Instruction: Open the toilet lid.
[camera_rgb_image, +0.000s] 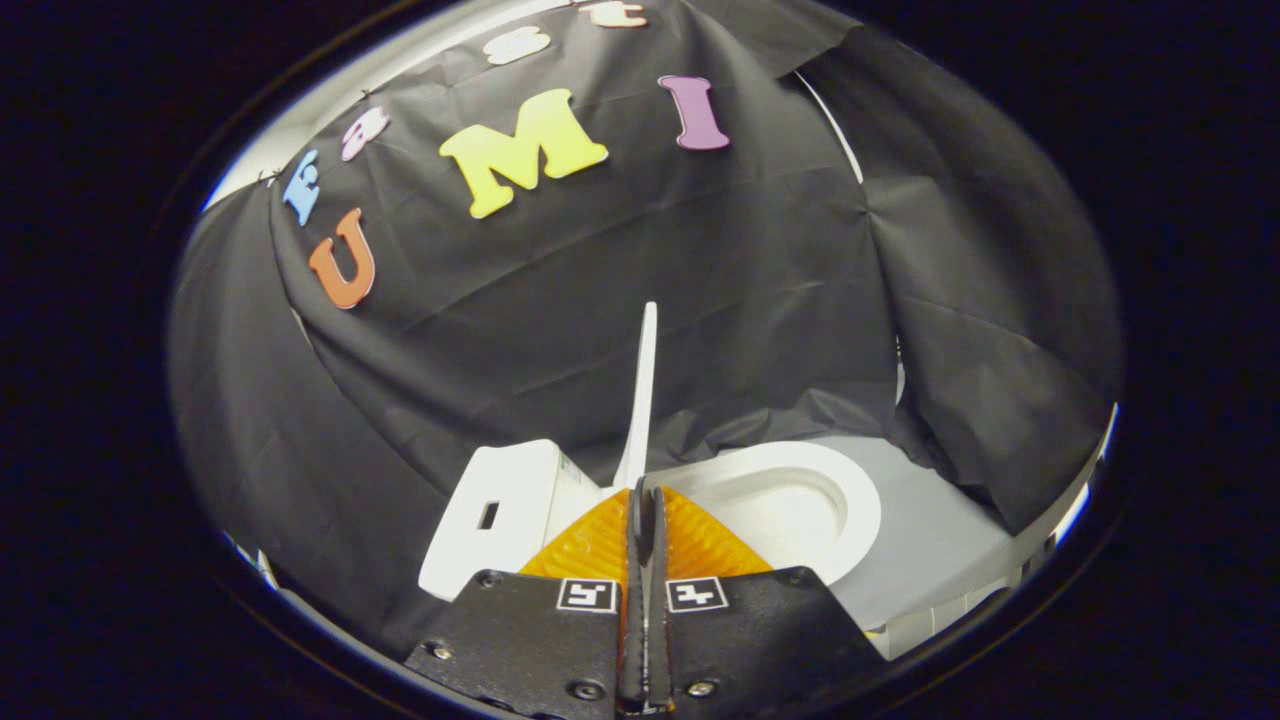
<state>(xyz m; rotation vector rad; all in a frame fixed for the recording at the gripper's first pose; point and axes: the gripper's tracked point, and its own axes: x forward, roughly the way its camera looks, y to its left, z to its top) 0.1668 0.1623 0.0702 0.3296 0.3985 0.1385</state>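
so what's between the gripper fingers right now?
In the gripper view, the hand-held gripper is shut on the toilet lid, seen edge-on and raised upright. The tank sits to one side of it, the open seat to the other.

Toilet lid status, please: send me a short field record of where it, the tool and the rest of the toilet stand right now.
lid: toilet lid stands raised, seen edge-on as a thin white blade rising above the fingers
tool: tool closed on the lid's lower edge, both fingers pressed together around it
seat and bowl: toilet seat lies uncovered to one side of the lid, its bowl opening in view
tank: white tank sits on the lid's other side
backdrop: black cloth wall behind the toilet
task state: lid appears opened, not yet released
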